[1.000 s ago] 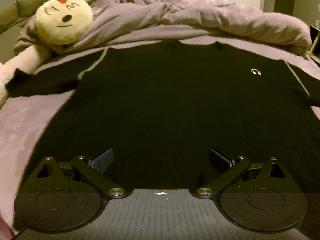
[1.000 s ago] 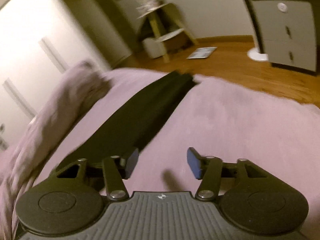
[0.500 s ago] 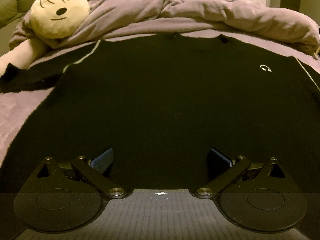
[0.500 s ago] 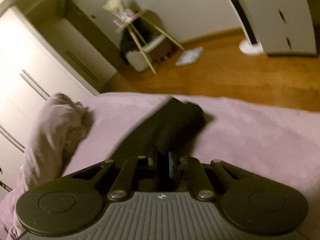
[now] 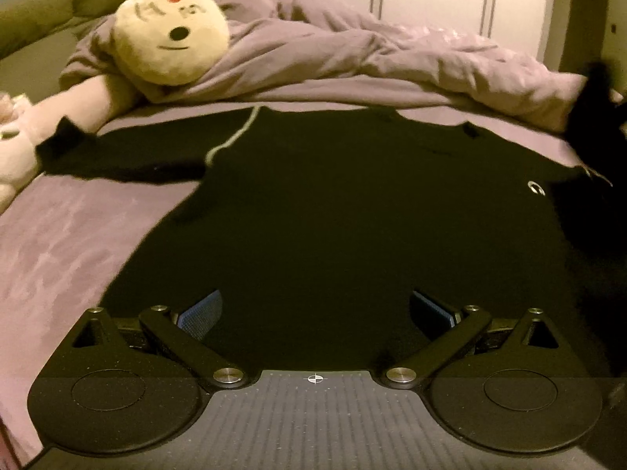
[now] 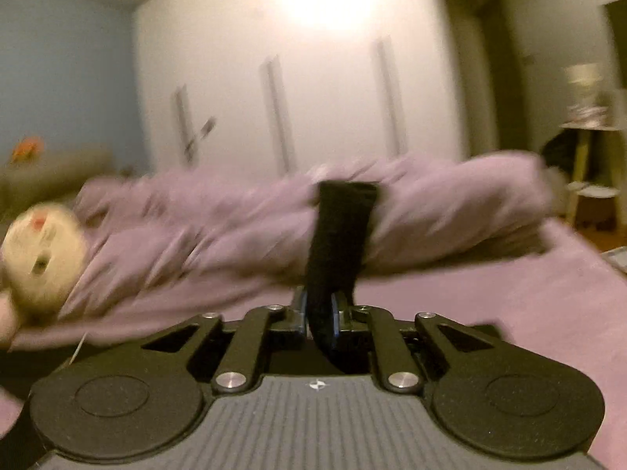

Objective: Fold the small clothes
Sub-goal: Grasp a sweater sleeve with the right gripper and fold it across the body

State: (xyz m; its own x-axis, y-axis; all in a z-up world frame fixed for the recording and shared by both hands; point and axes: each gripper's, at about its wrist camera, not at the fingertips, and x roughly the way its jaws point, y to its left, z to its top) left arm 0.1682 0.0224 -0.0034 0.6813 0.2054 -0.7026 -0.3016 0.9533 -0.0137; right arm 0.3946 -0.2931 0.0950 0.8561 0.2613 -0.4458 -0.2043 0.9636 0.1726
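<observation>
A black long-sleeved top (image 5: 333, 203) lies flat on the purple bed, neck away from me, with a small white logo (image 5: 536, 188) on its right chest. Its left sleeve (image 5: 117, 152) stretches out to the left. My left gripper (image 5: 313, 309) is open and empty, low over the hem. My right gripper (image 6: 319, 305) is shut on the right sleeve (image 6: 341, 235), whose cuff stands up above the jaws. That lifted sleeve also shows in the left wrist view (image 5: 595, 117) at the far right.
A crumpled purple duvet (image 5: 352, 58) lies along the head of the bed. A cream plush toy (image 5: 170, 37) with a face rests at the back left. White wardrobe doors (image 6: 313, 90) stand behind. A small side table (image 6: 591, 164) is at the right.
My right gripper closed on the right sleeve, lifted it and swung left toward the shirt body. My left gripper stayed open over the hem, shifting a little.
</observation>
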